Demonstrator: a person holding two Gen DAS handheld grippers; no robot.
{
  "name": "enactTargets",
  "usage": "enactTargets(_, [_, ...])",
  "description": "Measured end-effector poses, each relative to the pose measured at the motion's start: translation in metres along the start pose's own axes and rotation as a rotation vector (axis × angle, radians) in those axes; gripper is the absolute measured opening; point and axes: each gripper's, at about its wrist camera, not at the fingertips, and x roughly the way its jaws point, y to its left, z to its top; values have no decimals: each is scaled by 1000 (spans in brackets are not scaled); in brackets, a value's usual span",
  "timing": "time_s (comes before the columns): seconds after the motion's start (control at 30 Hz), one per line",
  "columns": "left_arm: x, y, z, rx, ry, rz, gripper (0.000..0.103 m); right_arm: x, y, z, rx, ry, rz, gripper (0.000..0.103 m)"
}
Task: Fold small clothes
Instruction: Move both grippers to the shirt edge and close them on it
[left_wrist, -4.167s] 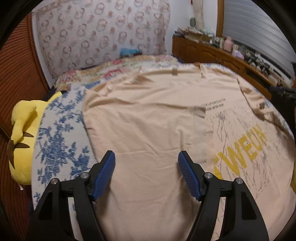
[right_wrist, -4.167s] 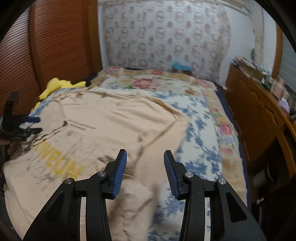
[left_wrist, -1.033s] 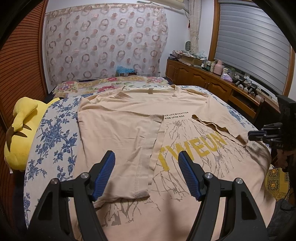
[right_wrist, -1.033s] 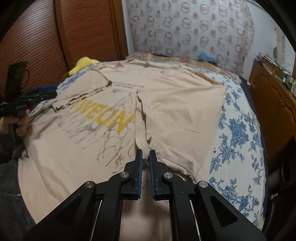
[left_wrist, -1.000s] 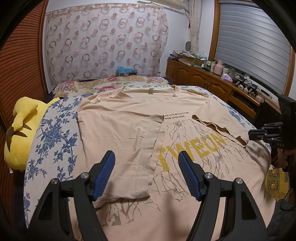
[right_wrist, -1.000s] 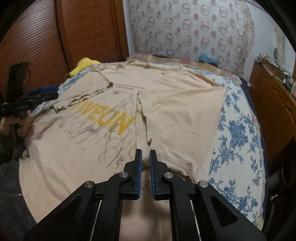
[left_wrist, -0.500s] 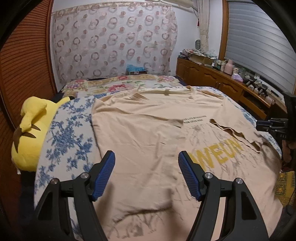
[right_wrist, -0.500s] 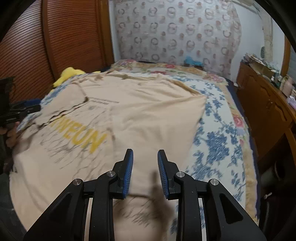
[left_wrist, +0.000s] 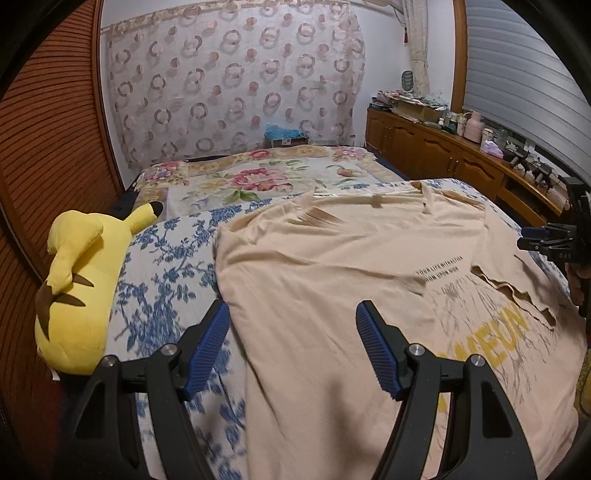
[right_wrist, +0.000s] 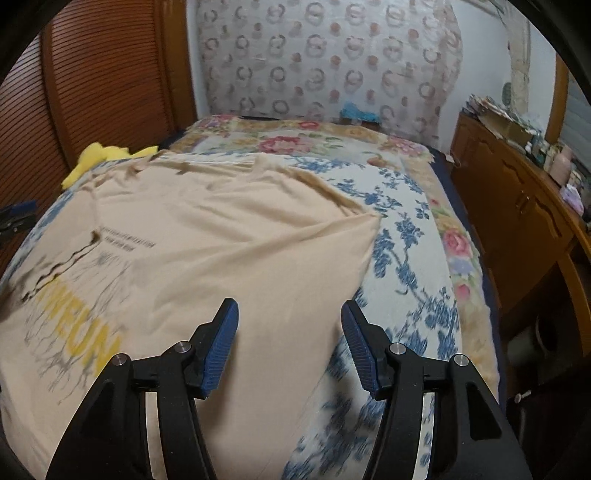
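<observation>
Floral bedspread (left_wrist: 166, 266) covers a bed, where a beige T-shirt (left_wrist: 332, 280) lies spread, printed side up, one side panel folded in over the yellow lettering. Both tools hang above it with nothing held: the left gripper (left_wrist: 291, 343) gapes wide over the shirt's left edge, the right gripper (right_wrist: 288, 343) stands parted over its right edge. Judging by this, the sides are being folded inward; next comes closing on a hem or fold edge and carrying it across. The near hem is cut off, and motion blur smears the fabric nearest each camera. A yellow plush toy (left_wrist: 74, 291) sits far left
</observation>
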Motion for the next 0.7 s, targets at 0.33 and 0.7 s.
enactTargets(0.33, [48, 47, 22, -51, 80, -38, 61, 36, -28, 17, 32, 48, -25, 60])
enactTargets(0.7, [94, 70, 39, -61, 140, -15, 53, 52, -38, 36, 39, 47, -42, 65])
